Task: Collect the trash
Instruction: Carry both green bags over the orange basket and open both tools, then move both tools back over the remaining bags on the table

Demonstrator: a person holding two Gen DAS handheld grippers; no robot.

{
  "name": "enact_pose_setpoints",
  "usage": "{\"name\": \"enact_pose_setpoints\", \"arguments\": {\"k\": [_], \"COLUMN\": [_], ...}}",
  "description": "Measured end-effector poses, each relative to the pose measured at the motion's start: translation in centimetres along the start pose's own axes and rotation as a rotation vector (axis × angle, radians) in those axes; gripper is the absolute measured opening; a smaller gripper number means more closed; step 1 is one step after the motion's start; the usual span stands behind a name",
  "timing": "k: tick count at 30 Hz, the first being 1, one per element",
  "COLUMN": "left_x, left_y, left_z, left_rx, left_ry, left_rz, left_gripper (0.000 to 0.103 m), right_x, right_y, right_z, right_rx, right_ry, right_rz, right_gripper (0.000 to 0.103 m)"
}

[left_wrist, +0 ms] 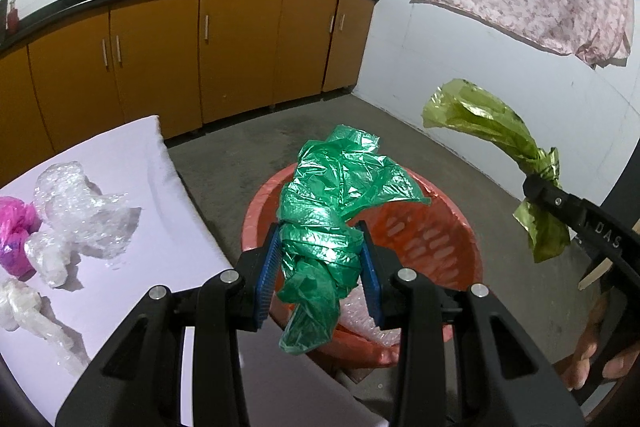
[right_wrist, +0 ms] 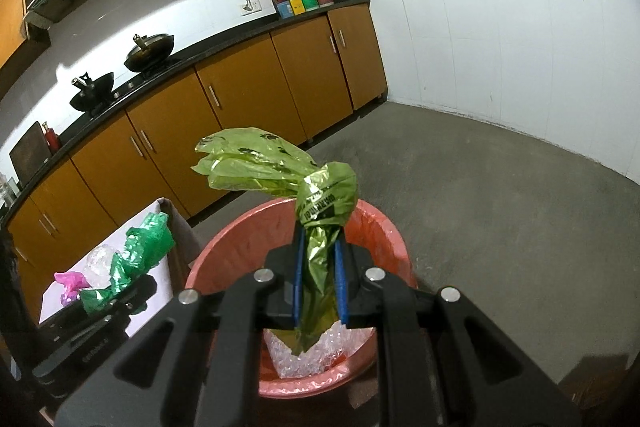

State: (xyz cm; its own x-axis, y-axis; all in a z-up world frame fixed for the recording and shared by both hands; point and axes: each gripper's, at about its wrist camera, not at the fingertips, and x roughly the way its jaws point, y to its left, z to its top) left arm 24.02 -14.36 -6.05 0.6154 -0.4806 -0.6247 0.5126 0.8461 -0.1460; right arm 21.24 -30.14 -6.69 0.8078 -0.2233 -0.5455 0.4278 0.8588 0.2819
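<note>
Both pieces of trash I'm carrying sit over the red basket [left_wrist: 436, 227], which I take as my reference. My left gripper [left_wrist: 320, 267] is clenched on a knotted dark-green plastic bag [left_wrist: 332, 195]; the blue pads [left_wrist: 266, 275] press its twisted middle from both sides, the crumpled top stands above the basket's near rim and the loose tail hangs down inside the rim line. My right gripper [right_wrist: 318, 283] is clamped on a knotted yellow-green bag [right_wrist: 316, 203], jaws nearly together on the thin neck below the knot; the knot and flared top rise above the basket's far rim, the tail dangles over the opening. In the left view that bag [left_wrist: 492, 131] hangs to the right of the basket, clear of its rim, so the two bags are well apart. Inside the basket, bubble wrap [right_wrist: 312, 351] covers the bottom; the mouth above it is open. To the left of the basket, the white table [left_wrist: 132, 163] edge runs just beside the rim, a narrow gap only. On the table, away from the basket: a clear bubble-wrap bundle [left_wrist: 80, 203], a pink bag [left_wrist: 14, 231] touching it, and another clear wad [left_wrist: 28, 311] nearer me. Beyond and right of the basket, bare concrete floor [right_wrist: 500, 195] lies open up to the cabinets [left_wrist: 236, 47] and the white wall [left_wrist: 460, 67].
</note>
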Motion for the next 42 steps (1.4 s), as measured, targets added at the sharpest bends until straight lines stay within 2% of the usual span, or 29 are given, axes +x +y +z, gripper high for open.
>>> {"name": "enact_pose_setpoints", "arguments": {"k": [23, 28, 32, 33, 42], "left_x": [3.9, 4.7, 5.0, 5.1, 3.8], "left_y": [-2.0, -2.0, -1.6, -1.4, 0.2], "left_z": [0.4, 0.3, 0.1, 0.1, 0.3], "left_rx": [0.052, 0.051, 0.042, 0.037, -0.005], "left_ry": [0.055, 0.067, 0.071, 0.073, 0.051], "left_rz": [-0.022, -0.027, -0.023, -0.022, 0.002], "left_gripper": [0.038, 0.041, 0.051, 0.053, 0.056], "right_x": [3.3, 4.2, 4.6, 4.7, 4.6], "right_y": [-0.3, -0.3, -0.5, -0.5, -0.6], "right_z": [0.4, 0.6, 0.5, 0.4, 0.3], "right_rx": [0.031, 0.044, 0.053, 0.054, 0.056], "right_ry": [0.036, 0.042, 0.044, 0.044, 0.036], "right_rz": [0.013, 0.03, 0.04, 0.041, 0.028], "right_gripper": [0.015, 0.018, 0.033, 0.033, 0.043]}}
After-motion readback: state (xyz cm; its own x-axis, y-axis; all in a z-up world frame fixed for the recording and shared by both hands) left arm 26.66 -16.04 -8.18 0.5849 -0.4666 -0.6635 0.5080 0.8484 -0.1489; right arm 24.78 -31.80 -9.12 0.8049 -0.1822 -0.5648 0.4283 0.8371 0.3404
